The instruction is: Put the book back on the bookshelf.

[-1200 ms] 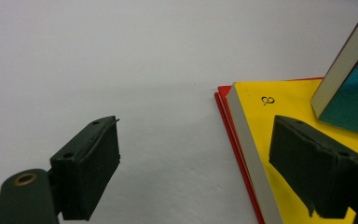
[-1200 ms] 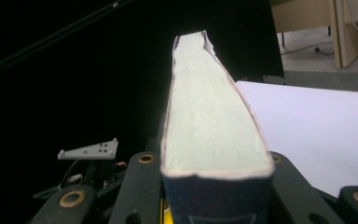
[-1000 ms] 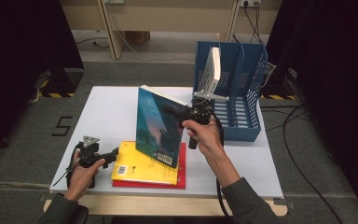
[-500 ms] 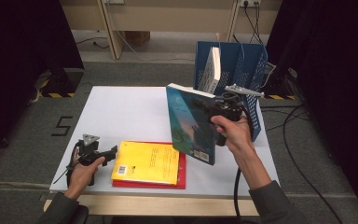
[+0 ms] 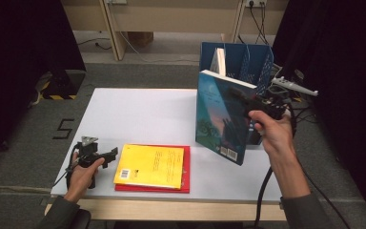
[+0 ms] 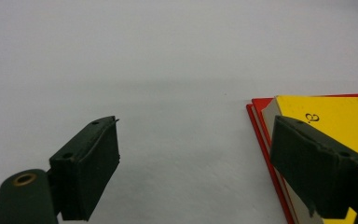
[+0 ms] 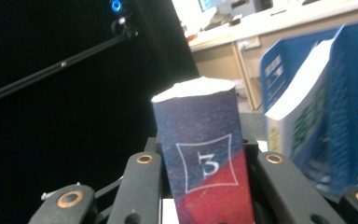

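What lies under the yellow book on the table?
Under the yellow book lies a red book, its edges showing along the right and front. Its cover is hidden, so nothing on it can be read. Both rest on the white table.

hidden: red book [image 5: 187, 168] mostly under yellow book [image 5: 150, 165] | cut off: blue book [image 7: 204, 158] bottom, right gripper view | blurred: file rack [image 7: 349, 107]

Right gripper [image 5: 245, 102] raised at right, jaws clamped, forearm angled up. Left gripper [image 5: 106, 156] low near-left, jaws spread wide.
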The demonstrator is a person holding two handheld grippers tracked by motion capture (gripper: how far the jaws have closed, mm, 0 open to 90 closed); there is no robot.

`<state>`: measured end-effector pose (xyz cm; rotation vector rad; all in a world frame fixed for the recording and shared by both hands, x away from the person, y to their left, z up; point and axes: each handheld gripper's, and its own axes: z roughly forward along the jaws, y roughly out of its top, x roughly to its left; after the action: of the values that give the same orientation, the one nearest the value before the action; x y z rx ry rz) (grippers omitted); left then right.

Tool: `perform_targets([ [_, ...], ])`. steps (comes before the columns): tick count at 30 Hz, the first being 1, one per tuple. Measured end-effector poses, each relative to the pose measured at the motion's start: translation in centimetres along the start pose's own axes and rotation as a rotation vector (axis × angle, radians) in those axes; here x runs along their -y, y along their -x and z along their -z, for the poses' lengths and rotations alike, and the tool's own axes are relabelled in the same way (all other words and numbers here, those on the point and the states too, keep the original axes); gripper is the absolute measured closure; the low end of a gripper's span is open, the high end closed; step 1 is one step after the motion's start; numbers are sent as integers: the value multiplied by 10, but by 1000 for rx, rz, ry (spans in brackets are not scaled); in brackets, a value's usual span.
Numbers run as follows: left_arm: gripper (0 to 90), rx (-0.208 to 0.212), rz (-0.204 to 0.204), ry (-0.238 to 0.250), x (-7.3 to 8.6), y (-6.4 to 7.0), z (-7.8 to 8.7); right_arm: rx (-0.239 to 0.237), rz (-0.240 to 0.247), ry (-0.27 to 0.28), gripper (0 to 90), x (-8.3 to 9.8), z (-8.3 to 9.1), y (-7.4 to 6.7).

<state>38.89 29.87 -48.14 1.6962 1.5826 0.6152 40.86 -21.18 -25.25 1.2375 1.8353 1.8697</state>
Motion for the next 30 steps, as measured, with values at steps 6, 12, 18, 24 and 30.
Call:
perform_targets([
  [6, 152, -23, 3, -25, 2, -7, -6, 81, -14, 56, 724, -22, 26, 12],
  [12, 152, -52, -11, -53, 3, -13, -13, 177, -13, 76, 723, -40, 39, 32],
  [18, 152, -47, -4, -70, 4, -15, -16, 257, -38, 71, 718, -54, 27, 56],
  [24, 152, -49, 1, -72, 5, -15, -16, 274, -79, 98, 716, -60, 0, 74],
  [30, 152, -42, -5, -73, 6, -16, -16, 270, -147, 118, 717, -60, -24, 89],
])
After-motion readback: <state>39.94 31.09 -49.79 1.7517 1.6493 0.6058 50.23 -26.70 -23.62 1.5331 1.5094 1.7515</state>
